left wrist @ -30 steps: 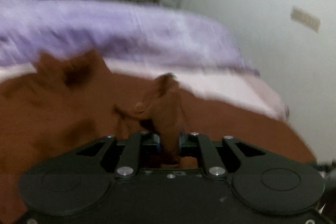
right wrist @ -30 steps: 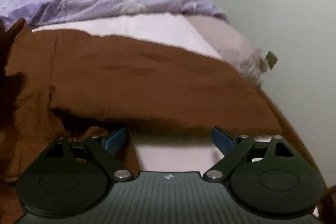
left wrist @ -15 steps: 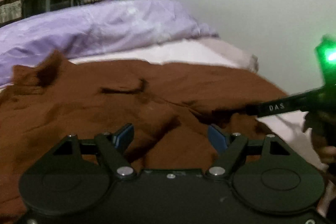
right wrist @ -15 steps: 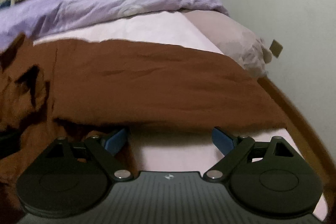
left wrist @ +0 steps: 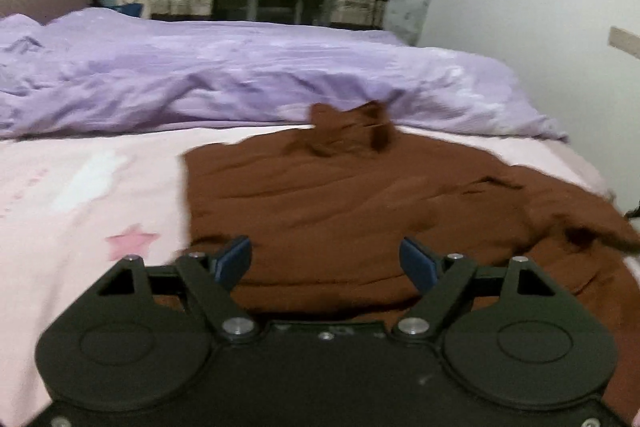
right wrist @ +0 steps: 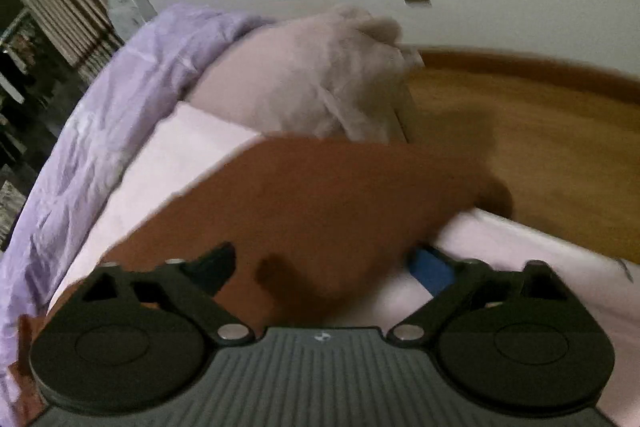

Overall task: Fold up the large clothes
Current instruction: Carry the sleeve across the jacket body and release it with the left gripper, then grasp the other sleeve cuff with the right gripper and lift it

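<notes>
left gripper [left wrist: 326,259] opening, empty; right gripper [right wrist: 324,267] closing around the blurred brown garment [right wrist: 320,195], contact unclear.

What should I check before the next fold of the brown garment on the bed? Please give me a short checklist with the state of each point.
1. Left hand-held gripper free of cloth: ok, jaws opening, nothing clamped.
2. Right hand-held gripper has cloth between its pads: ok, jaws closing over the brown garment; firm grip: cannot tell.
3. Garment lies flat: not ok, bunched at the far edge and on the right.
4. Garment fully on the pink sheet: cannot tell, the right-wrist view is blurred.
5. Purple duvet clear of the garment: not ok, they meet at the far edge.
</notes>
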Demonstrator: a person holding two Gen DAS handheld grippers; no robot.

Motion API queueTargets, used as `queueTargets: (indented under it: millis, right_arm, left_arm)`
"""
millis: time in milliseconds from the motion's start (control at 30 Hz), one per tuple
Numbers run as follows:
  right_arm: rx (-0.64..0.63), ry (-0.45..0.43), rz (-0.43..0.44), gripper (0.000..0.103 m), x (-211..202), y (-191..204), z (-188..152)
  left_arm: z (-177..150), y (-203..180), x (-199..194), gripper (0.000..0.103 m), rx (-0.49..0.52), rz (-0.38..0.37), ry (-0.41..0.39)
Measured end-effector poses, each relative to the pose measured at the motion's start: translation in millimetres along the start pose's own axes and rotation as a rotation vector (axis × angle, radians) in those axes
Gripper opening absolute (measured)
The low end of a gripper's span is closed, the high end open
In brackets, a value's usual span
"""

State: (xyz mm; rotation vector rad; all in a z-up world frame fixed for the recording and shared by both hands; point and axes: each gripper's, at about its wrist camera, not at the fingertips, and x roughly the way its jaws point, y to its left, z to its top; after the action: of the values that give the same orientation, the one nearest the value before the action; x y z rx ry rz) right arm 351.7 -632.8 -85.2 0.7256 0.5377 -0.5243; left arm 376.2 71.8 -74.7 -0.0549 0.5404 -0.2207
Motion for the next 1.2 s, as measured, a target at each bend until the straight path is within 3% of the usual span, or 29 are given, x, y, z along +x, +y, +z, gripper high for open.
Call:
queueTargets:
  millis: [33,100,167,267,333,500,567,600,633,667,733,800,867,1000,1033,1200]
  right_arm:
    - [0.014,0.047,0.058,0.013,13.0,3.6,-1.3]
    - [0.054,0.017,0.096,0.013,18.1,11.7,-9.3]
    - [-0.049,-0.021,0.141,0.009,10.2,35.7,-15.6]
    - [-0.218,-0.06,0.313,0.007,-11.4,81.7,-27.7]
    - [-0.313,-0.047,0.404,0.007,-19.2,114.8,-42.7]
    - [-0.583,0.041,0.541,0.007,-19.2,200.7,-102.1]
    - [-0.686,0.093,0.481,0.012,-14.2,226.9,-133.2]
    - [-0.711,0.112,0.43,0.018,-5.1,234.1,-145.0]
    - [-0.731,0.134,0.389,0.031,4.4,238.3,-153.2]
    - [-0.764,0.144,0.367,0.034,11.3,240.0,-158.4]
    - [-0.812,0.115,0.398,0.04,2.5,232.4,-162.7]
    - [-0.799,0.137,0.419,0.055,-5.6,223.7,-153.9]
    - [-0.759,0.177,0.425,0.079,-16.2,215.1,-149.1]
    - [-0.645,0.207,0.407,0.083,-51.1,175.6,-130.0]
    - [-0.603,0.205,0.407,0.089,-59.6,164.6,-125.0]
    - [-0.378,0.119,0.332,0.092,-52.9,119.1,-85.1]
  left_arm:
    - [-1.4,7.3,-3.4,0.082,0.003,0.029,0.003]
    - [-4.7,20.2,-15.4,0.082,0.004,0.065,0.004]
    - [-1.8,29.5,-24.3,0.082,0.003,0.077,-0.005]
    - [-2.5,38.7,-30.8,0.083,-0.007,0.089,-0.012]
    - [-4.5,41.1,-28.9,0.083,-0.016,0.089,0.006]
    - [-8.6,35.0,-22.3,0.083,0.0,0.093,0.025]
    - [-10.8,34.4,-14.1,0.083,-0.009,0.092,0.044]
    - [-12.3,34.8,-11.8,0.083,-0.014,0.089,0.055]
    - [-14.0,35.3,-9.9,0.083,-0.018,0.087,0.067]
    - [-15.9,35.6,-7.2,0.083,-0.019,0.087,0.08]
    - [-19.3,36.0,-0.9,0.083,-0.021,0.095,0.105]
    - [-21.5,36.2,4.4,0.083,-0.025,0.104,0.124]
    - [-21.7,35.5,9.1,0.083,-0.028,0.121,0.14]
    - [-19.0,33.5,10.6,0.083,-0.024,0.137,0.149]
    - [-18.6,32.7,10.5,0.083,-0.017,0.135,0.148]
    - [-15.8,29.6,13.8,0.083,-0.005,0.153,0.149]
